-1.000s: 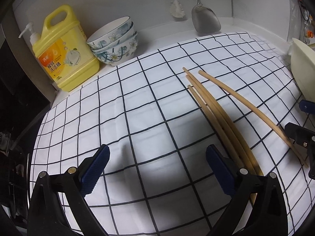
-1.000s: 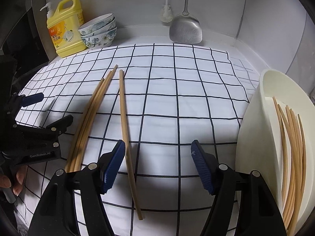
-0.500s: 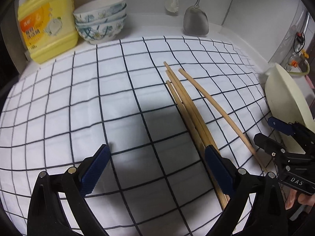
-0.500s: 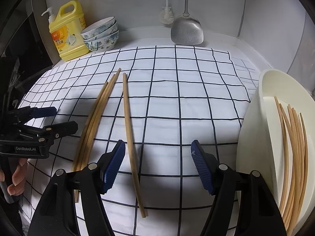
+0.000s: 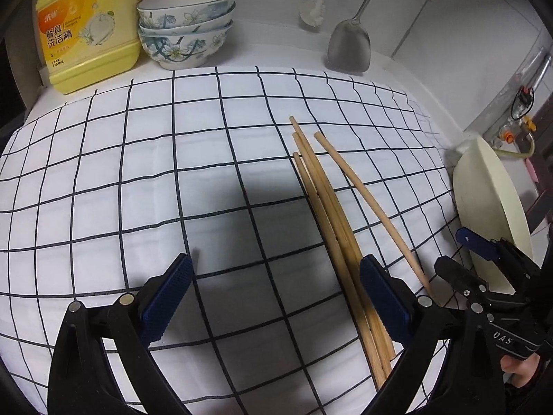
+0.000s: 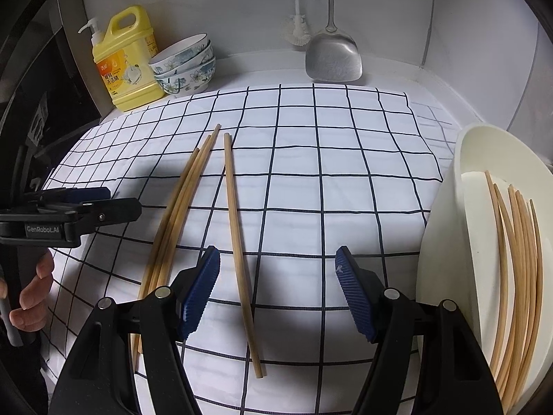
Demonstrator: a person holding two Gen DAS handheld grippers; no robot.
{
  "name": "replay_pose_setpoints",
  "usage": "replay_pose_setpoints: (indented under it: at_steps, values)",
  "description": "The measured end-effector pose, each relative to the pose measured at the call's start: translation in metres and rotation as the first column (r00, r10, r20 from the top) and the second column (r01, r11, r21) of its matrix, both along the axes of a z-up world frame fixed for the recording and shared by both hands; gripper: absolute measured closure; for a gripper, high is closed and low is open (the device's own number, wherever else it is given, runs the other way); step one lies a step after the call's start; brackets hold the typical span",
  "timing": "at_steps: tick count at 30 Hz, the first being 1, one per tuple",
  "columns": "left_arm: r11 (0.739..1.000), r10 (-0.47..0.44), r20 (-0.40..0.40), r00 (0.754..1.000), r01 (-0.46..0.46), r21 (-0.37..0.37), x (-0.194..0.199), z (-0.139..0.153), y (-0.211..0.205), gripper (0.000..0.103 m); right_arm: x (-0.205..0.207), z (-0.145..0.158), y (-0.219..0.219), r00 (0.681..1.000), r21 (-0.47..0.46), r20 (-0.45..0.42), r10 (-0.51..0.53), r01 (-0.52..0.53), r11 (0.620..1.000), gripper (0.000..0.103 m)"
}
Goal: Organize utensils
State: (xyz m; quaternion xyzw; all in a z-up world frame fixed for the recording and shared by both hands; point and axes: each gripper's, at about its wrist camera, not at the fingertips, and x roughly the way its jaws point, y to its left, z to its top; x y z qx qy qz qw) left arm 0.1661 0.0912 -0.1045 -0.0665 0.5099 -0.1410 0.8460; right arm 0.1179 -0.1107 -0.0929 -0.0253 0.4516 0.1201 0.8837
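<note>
Several wooden chopsticks lie on the checked cloth: a bundle of three [image 5: 328,214] [image 6: 179,204] and a single one [image 5: 369,204] [image 6: 238,238] beside it. My left gripper [image 5: 276,297] is open and empty, low over the cloth, with the bundle passing under its right finger. My right gripper [image 6: 276,287] is open and empty; the single chopstick runs between its fingers near the left one. A cream utensil holder [image 6: 449,228] [image 5: 490,207] at the right holds several chopsticks [image 6: 518,263].
At the back stand a yellow detergent bottle [image 5: 86,31] [image 6: 128,62], stacked floral bowls [image 5: 186,31] [image 6: 186,65], a hanging metal spatula [image 5: 349,45] [image 6: 333,55] and a brush [image 5: 314,7]. The other gripper shows at each view's edge.
My left gripper has swung right and forward, so the bowls and bottle sit nearer the top centre. My right gripper moved slightly forward over the single chopstick. Both stay open.
</note>
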Motion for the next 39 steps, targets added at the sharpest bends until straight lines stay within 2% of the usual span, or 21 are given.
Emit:
replay_pose_setpoints:
  at_steps: [8,17,24,28,33,39]
  values:
    - [0.998,-0.032,-0.025,0.999,0.03,-0.063,0.003,-0.003,-0.006,0.008,0.0,0.0,0.0,1.0,0.003,0.0,-0.003,0.003,1.0,0.037]
    - [0.999,0.002,-0.021,1.0,-0.001,0.046,0.013,-0.006,-0.008,0.008,0.003,-0.004,-0.001,1.0,0.027,-0.027,0.0,0.001,1.0,0.037]
    - [0.997,0.007,-0.026,1.0,-0.004,0.081,0.018,-0.008,-0.011,0.008,0.005,-0.007,-0.004,0.999,0.054,-0.049,-0.009,0.011,0.998,0.037]
    - [0.989,0.015,0.0,1.0,-0.014,0.144,0.016,-0.006,-0.016,0.008,0.004,-0.008,0.0,0.999,0.049,-0.052,0.0,0.002,0.999,0.037]
    - [0.985,0.006,-0.005,1.0,-0.005,0.17,0.016,-0.008,-0.02,0.008,0.004,-0.012,0.003,0.999,0.032,-0.054,0.004,-0.002,0.999,0.037]
    - [0.986,0.011,-0.017,1.0,-0.008,0.166,0.024,-0.007,-0.025,0.008,0.006,-0.013,0.002,0.998,0.043,-0.061,0.009,-0.006,0.999,0.037]
